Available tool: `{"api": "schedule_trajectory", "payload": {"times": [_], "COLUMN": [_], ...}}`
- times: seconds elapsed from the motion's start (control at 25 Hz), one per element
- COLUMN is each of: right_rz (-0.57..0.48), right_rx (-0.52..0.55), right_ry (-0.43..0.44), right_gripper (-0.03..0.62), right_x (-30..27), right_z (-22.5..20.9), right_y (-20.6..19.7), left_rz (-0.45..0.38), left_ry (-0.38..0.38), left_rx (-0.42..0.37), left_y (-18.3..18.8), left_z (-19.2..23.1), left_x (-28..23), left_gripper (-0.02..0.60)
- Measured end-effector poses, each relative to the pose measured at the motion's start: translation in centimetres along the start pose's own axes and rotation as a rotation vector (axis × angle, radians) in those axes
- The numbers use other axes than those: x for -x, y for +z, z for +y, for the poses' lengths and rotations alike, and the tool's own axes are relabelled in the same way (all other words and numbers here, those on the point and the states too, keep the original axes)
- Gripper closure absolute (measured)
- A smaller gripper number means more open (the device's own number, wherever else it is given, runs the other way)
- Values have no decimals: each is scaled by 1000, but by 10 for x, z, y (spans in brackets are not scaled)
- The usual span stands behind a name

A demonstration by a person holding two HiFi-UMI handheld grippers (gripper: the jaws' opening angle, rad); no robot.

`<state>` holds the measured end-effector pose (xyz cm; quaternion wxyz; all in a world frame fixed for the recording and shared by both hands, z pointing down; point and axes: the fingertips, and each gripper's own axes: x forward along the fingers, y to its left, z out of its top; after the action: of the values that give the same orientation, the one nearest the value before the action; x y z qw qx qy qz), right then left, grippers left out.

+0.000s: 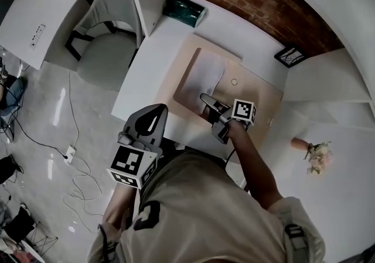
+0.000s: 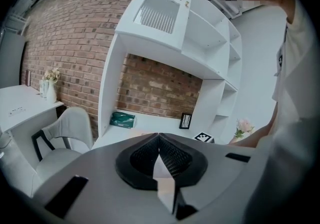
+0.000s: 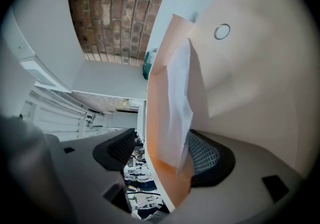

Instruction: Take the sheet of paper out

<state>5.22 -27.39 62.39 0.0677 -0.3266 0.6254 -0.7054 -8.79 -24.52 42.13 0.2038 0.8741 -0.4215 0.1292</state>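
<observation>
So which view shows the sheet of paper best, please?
The head view: the sheet of paper shows nearly whole from above. The right gripper view shows it foreshortened between its jaws; the left gripper view doesn't.

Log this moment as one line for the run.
left tool: shut, empty, raised | right tool: open, astride sheet of paper and tan envelope edge | sheet: not yet out

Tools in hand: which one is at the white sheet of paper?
The right tool, jaws apart around the edge of the white sheet of paper and tan folder; the left tool hangs shut, clear of both.
</observation>
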Motion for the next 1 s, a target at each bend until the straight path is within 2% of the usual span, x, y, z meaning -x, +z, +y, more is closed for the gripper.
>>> {"api": "schedule_trajectory", "payload": {"times": [0.16,0.4,0.56,0.72,0.8,1.0], "right_rz": [-4,57,63,43,49,46], "right_rx": [45,114,164,195,206,209], "right_ry": [50,51,189,250,238,149], "right_gripper": [266,266,266,266,266,277], "right_x": [-3,-11,3,2,-5,-18], "right_z": [7,4,22,27,25,13], "right_y": [3,-2,-3,6,7,5], "left_rz": [-2,-10,-9,-5,-2,3], "left_ry": [-24,-38,-20,-15,-15,-24], "left_rx": [-3,-11,-8,-7,-9,-17], "left_y": [1,5,4,4,4,2], "left_z": [0,-7,-7,-8,-10,-18], "left_x": [-3,-7,-4,-5,-7,-11], "left_gripper": [565,565,565,565,565,565]}}
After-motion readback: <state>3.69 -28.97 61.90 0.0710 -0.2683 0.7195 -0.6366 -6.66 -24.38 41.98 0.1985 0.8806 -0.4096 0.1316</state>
